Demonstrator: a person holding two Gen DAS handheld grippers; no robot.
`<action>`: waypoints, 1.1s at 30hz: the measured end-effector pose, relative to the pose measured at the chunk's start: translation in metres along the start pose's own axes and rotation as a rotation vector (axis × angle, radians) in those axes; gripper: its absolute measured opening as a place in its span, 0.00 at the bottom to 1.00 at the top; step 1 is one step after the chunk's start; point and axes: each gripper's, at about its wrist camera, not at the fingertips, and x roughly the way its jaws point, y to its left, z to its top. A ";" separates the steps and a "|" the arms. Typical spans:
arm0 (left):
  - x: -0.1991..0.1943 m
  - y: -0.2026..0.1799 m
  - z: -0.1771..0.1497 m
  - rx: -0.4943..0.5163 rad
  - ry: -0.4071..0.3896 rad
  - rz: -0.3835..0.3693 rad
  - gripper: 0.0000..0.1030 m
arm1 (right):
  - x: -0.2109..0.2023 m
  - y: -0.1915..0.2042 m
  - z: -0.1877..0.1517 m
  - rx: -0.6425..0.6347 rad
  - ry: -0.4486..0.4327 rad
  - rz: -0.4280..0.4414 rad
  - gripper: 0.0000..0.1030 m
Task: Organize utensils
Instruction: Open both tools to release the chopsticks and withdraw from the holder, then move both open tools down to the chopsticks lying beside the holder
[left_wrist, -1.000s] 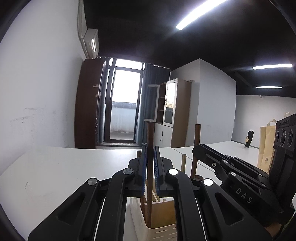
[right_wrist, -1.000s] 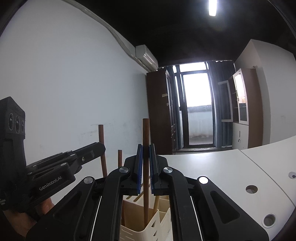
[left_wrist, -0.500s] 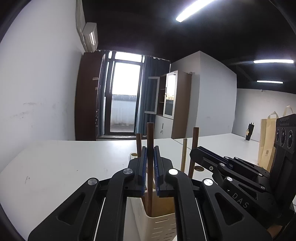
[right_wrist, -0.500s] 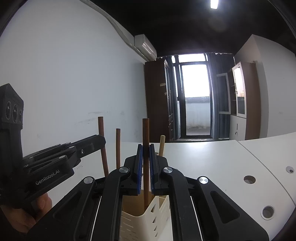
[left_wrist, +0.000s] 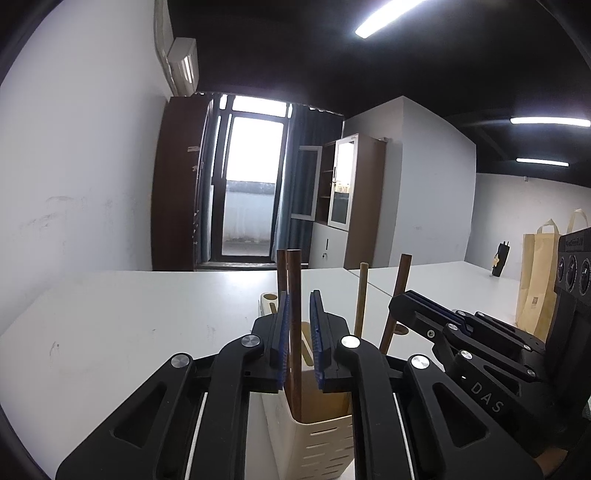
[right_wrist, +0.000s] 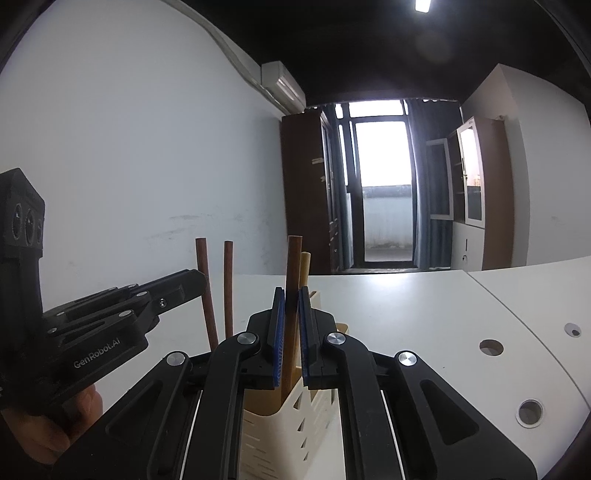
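Observation:
A cream slotted utensil holder (left_wrist: 325, 443) (right_wrist: 273, 435) stands on the white table just under both grippers. My left gripper (left_wrist: 299, 295) is opening. A brown wooden handle (left_wrist: 294, 273) stands between its blue pads, leaning on the left pad with a gap to the right pad, its lower end inside the holder. My right gripper (right_wrist: 290, 291) is shut on another brown wooden handle (right_wrist: 293, 258), which also reaches down into the holder. Each gripper shows in the other's view: the right one (left_wrist: 400, 306), the left one (right_wrist: 195, 280). A pale handle (left_wrist: 361, 295) and a thin dark one (right_wrist: 228, 284) stand in the holder too.
The white table (left_wrist: 129, 314) runs ahead to a wall and a balcony door, with round cable holes (right_wrist: 491, 347) on the right. A small cream cup (left_wrist: 269, 301) sits behind the holder. A paper bag (left_wrist: 535, 288) stands far right. A hand (right_wrist: 48, 432) grips the left tool.
The left jaws have parted slightly, leaving a gap beside their handle. Both views have tipped a little downward, so the holder and table show higher. The right grip looks unchanged.

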 end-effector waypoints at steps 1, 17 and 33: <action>-0.002 0.000 0.002 -0.004 -0.008 0.000 0.16 | -0.001 -0.001 0.001 0.004 -0.004 -0.001 0.11; -0.027 -0.001 0.004 -0.006 0.023 0.004 0.26 | -0.018 -0.003 0.002 0.026 -0.010 -0.023 0.27; -0.061 0.006 -0.010 -0.022 0.185 0.085 0.38 | -0.043 0.017 -0.015 0.038 0.080 -0.016 0.41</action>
